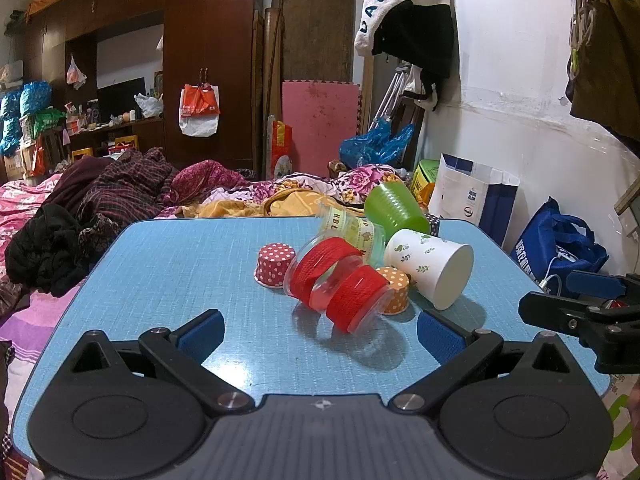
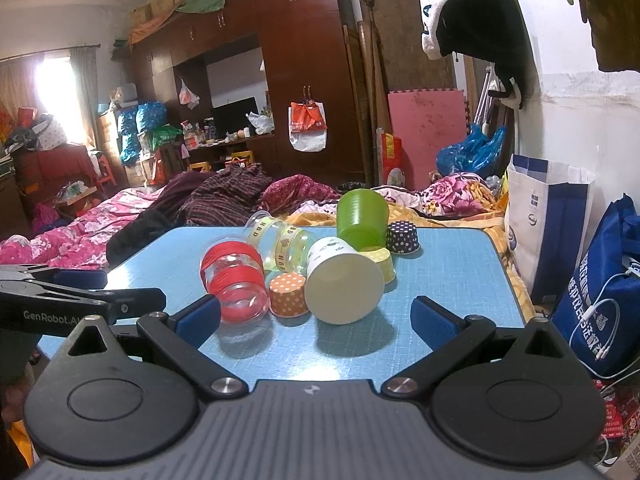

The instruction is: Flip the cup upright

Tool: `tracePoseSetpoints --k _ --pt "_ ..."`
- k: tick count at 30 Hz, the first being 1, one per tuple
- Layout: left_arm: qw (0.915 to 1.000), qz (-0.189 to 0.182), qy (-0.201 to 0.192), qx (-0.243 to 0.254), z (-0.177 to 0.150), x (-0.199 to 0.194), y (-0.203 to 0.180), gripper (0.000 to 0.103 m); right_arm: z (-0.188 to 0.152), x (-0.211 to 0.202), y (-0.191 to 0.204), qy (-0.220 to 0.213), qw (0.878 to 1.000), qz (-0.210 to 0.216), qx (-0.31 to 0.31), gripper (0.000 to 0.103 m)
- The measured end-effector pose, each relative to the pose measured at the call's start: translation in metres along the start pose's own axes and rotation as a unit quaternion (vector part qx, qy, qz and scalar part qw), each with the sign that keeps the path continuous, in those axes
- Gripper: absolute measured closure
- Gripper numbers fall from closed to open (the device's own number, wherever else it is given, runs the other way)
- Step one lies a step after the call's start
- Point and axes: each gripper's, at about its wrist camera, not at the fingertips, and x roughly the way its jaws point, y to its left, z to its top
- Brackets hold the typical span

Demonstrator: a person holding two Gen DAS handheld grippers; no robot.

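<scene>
The left tool hangs low over the near edge of the blue tabletop, its blue-padded fingers spread wide with nothing between them. Just ahead of it, slightly toward its right finger, lies a clear cup with red bands, tipped on its side. Touching that cup's far left side is a red dotted baking cup, mouth down; an orange dotted baking cup is tucked behind its right end. Further ahead lies a clear cup with yellow lettered bands, also on its side, and beyond it to the right a green cup, upside down and tilted. A white paper cup with leaf print lies on its side ahead and right of the tool.

The right tool is likewise spread wide and empty, low over the tabletop. The white paper cup sits straight ahead between the lines of its fingers, its flat base facing the tool. The red-banded cup lies just ahead of its left finger. A dark dotted baking cup stands far ahead, beside the green cup, and a yellow baking cup peeks out behind the paper cup. The left tool's arm shows at the far left.
</scene>
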Motion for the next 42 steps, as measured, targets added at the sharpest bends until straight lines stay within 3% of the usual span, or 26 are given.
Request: tracePoseSetpoints --k 42 --pt "1.0000 -0.004 0.002 0.000 -0.0004 0.0002 0.0001 0.000 -0.0014 -0.0003 0.0025 -0.001 1.000 0.015 0.000 0.001"
